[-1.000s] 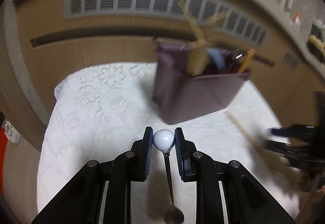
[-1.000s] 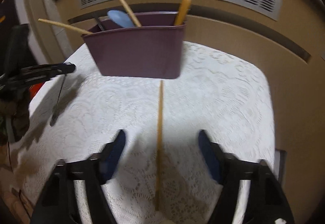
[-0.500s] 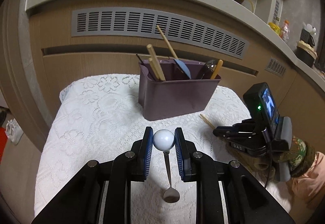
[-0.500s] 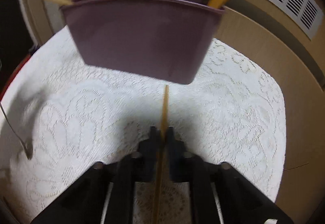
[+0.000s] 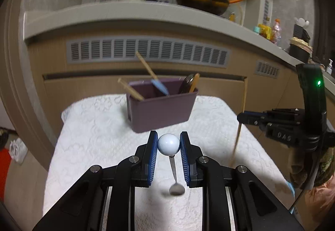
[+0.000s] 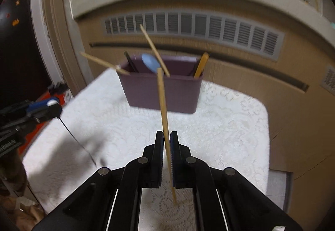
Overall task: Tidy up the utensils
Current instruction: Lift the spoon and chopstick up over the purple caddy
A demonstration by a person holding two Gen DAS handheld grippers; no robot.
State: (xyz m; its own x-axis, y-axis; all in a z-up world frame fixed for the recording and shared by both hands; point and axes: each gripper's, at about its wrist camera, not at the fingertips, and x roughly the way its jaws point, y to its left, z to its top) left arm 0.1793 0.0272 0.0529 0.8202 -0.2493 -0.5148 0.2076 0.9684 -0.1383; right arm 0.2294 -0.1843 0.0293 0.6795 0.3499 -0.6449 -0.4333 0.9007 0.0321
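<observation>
Spoon [image 5: 175, 176]: white ball end clamped in left gripper [image 5: 168, 145], bowl hanging down above the cloth.
Chopstick [image 6: 164, 126]: pinched near-upright by right gripper [image 6: 166, 145], jaws closed tight on it.
Holder [image 6: 161, 90]: purple, on the desk [image 6: 230, 126] ahead of both grippers, other utensils standing in it.

Open tablecloth [image 5: 100, 147] before holder [image 5: 161, 111]
</observation>
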